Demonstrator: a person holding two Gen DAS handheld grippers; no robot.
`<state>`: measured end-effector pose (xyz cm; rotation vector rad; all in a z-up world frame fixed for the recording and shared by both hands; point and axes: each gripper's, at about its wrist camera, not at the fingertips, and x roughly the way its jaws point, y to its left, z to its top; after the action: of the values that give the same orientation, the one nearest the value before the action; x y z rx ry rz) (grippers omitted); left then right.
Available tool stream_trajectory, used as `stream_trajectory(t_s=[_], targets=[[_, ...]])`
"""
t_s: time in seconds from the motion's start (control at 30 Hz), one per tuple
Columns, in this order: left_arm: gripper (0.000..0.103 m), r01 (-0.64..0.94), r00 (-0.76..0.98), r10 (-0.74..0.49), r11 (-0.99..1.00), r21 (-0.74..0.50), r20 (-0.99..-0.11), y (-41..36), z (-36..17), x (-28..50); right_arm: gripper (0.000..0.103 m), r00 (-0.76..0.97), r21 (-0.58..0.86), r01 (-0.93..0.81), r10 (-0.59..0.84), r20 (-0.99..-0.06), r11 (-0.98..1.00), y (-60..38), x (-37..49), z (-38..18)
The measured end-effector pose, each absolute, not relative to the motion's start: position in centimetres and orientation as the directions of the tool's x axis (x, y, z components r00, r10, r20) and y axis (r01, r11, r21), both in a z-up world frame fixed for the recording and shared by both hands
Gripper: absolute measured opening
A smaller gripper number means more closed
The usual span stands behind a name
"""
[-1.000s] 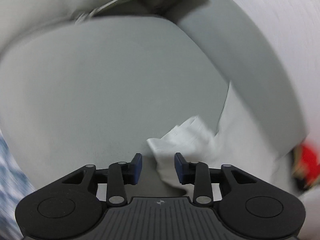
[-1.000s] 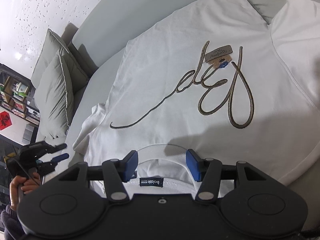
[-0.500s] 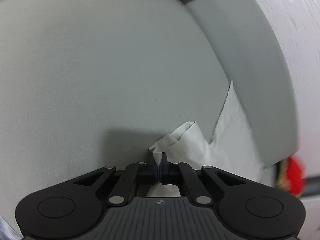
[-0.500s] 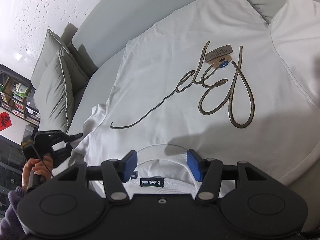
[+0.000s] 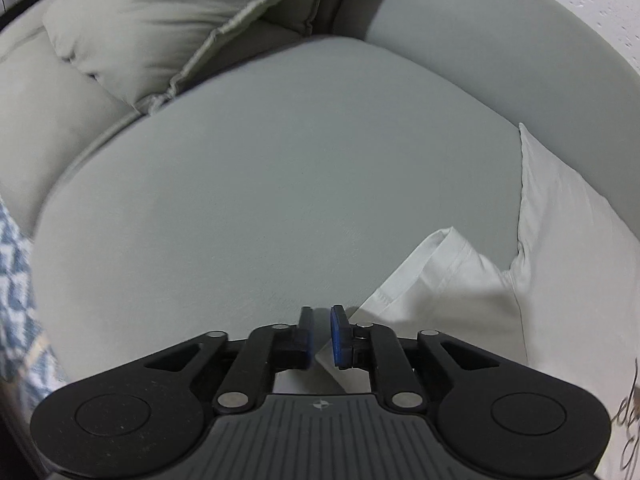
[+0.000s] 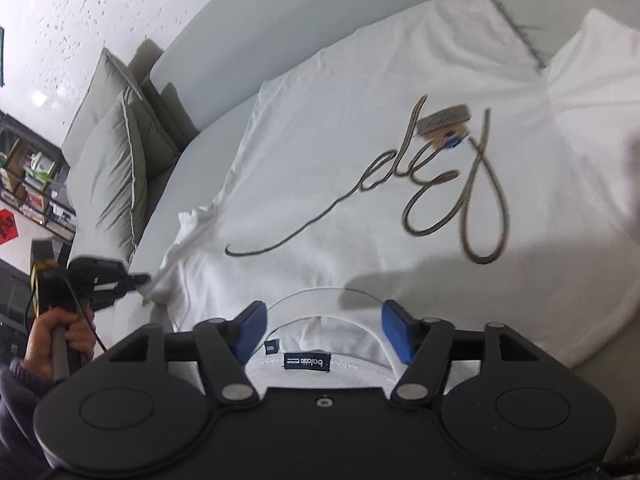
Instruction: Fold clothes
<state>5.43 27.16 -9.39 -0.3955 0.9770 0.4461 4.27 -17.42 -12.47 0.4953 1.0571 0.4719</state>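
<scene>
Left wrist view: left gripper (image 5: 319,334), fingers nearly together, clenched on the sleeve (image 5: 424,280) edge of the white T-shirt (image 5: 560,248), which lies on a grey sofa (image 5: 260,200); cushion (image 5: 160,28) behind.

Right wrist view: right gripper (image 6: 324,330), fingers spread, released, above the collar (image 6: 320,344); T-shirt (image 6: 380,160) flat beyond them.

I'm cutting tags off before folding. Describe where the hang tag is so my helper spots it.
A white T-shirt lies spread flat on the grey sofa seat. Across its chest runs a gold script logo; the brown cardboard hang tag lies on its top, the only card there.
</scene>
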Motion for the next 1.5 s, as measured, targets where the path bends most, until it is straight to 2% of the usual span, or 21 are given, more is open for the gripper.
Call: stream_trajectory(t_s=[0.03, 0.13, 0.27, 0.33, 0.4, 0.43, 0.47, 0.53, 0.67, 0.73, 0.77, 0.83, 0.9, 0.93, 1.0, 1.07, 1.2, 1.3, 1.43, 1.47, 1.5], targets=[[0.021, -0.516, 0.499, 0.185, 0.848, -0.119, -0.847, 26.8, -8.9, 4.6, 0.067, 0.426, 0.592, -0.125, 0.582, -0.693, 0.796, -17.9, 4.0, -11.9], [0.021, -0.419, 0.582, 0.082, 0.883, -0.213, -0.809, 25.0, -7.7, 2.2, 0.068, 0.463, 0.576, -0.124, 0.560, -0.687, 0.808, -19.9, 3.1, -10.7], [0.021, -0.230, 0.633, -0.181, 0.885, -0.406, -0.753, 22.2, -8.0, 2.2, 0.065, 0.490, 0.538, -0.088, 0.506, -0.709, 0.838, -22.1, 2.1, -10.6], [0.022, -0.212, 0.627, -0.233, 0.867, -0.451, -0.743, 21.5, -8.9, 3.6, 0.063, 0.482, 0.554, -0.063, 0.511, -0.712, 0.830, -22.6, 2.0, -11.3], [0.021, -0.267, 0.560, -0.259, 0.843, -0.467, -0.787, 21.6, -10.9, 5.9, 0.061, 0.478, 0.571, -0.034, 0.515, -0.711, 0.820, -22.8, 1.8, -11.8], [0.019, -0.329, 0.487, -0.252, 0.834, -0.443, -0.836, 22.0, -12.2, 7.1, 0.061, 0.482, 0.578, -0.028, 0.517, -0.707, 0.816, -22.8, 1.8, -11.9], [0.013, -0.393, 0.408, -0.213, 0.837, -0.382, -0.888, 22.2, -13.3, 8.0, 0.061, 0.486, 0.584, -0.021, 0.519, -0.703, 0.812, -22.8, 1.7, -11.9], [0.012, -0.452, 0.375, -0.098, 0.849, -0.274, -0.922, 22.5, -13.0, 8.3, 0.061, 0.504, 0.580, -0.011, 0.506, -0.700, 0.814, -23.3, 1.5, -11.6], [0.011, -0.491, 0.323, 0.200, 0.871, 0.017, -0.925, 22.2, -11.3, 7.4, 0.061, 0.547, 0.569, 0.038, 0.459, -0.700, 0.822, -25.3, 1.3, -11.2], [0.011, -0.462, 0.337, 0.260, 0.883, 0.081, -0.905, 21.4, -10.4, 6.3, 0.061, 0.565, 0.563, 0.075, 0.431, -0.704, 0.823, -26.6, 1.3, -11.3], [0.015, -0.445, 0.368, 0.252, 0.893, 0.068, -0.895, 21.2, -10.0, 5.6, 0.061, 0.573, 0.561, 0.092, 0.417, -0.706, 0.823, -27.1, 1.3, -11.3], [0.016, -0.404, 0.451, 0.187, 0.915, -0.013, -0.873, 20.2, -9.0, 4.3, 0.057, 0.581, 0.547, 0.101, 0.397, -0.711, 0.831, -27.5, 1.6, -11.3], [0.017, -0.339, 0.537, 0.097, 0.935, -0.109, -0.838, 18.8, -8.3, 3.9, 0.030, 0.583, 0.521, 0.101, 0.374, -0.721, 0.847, -27.3, 2.1, -11.4], [0.019, -0.297, 0.567, 0.050, 0.943, -0.148, -0.822, 17.8, -8.2, 4.0, 0.023, 0.580, 0.504, 0.091, 0.366, -0.728, 0.859, -26.8, 2.5, -11.5], [0.025, -0.208, 0.598, -0.037, 0.958, -0.200, -0.800, 15.4, -8.5, 4.5, 0.022, 0.562, 0.472, 0.044, 0.369, -0.740, 0.881, -25.3, 3.5, -11.7], [0.027, -0.117, 0.580, -0.081, 0.976, -0.182, -0.810, 12.4, -9.5, 5.1, 0.022, 0.543, 0.440, -0.027, 0.383, -0.747, 0.897, -23.2, 4.2, -11.6], [0.030, 0.019, 0.505, -0.106, 0.994, -0.112, -0.857, 7.6, -12.9, 5.1, 0.023, 0.506, 0.350, -0.151, 0.377, -0.776, 0.924, -19.5, 4.3, -12.3], [0.031, 0.085, 0.509, -0.067, 0.996, -0.027, -0.858, 6.4, -12.9, 2.9, 0.021, 0.485, 0.298, -0.196, 0.357, -0.799, 0.934, -19.0, 3.1, -13.1], [0.031, 0.101, 0.475, -0.077, 0.994, -0.032, -0.877, 8.0, -11.8, 1.3, 0.009, 0.458, 0.303, -0.103, 0.315, -0.831, 0.947, -22.3, 1.0, -12.5], [0.029, 0.092, 0.471, -0.080, 0.995, -0.041, -0.879, 8.7, -11.4, 1.1, 0.008, 0.445, 0.308, -0.063, 0.303, -0.843, 0.949, -23.1, 1.0, -12.0], [0.028, 0.077, 0.483, -0.078, 0.996, -0.047, -0.872, 9.4, -10.7, 0.9, 0.013, 0.433, 0.313, -0.025, 0.293, -0.853, 0.949, -23.8, 0.9, -11.5]])
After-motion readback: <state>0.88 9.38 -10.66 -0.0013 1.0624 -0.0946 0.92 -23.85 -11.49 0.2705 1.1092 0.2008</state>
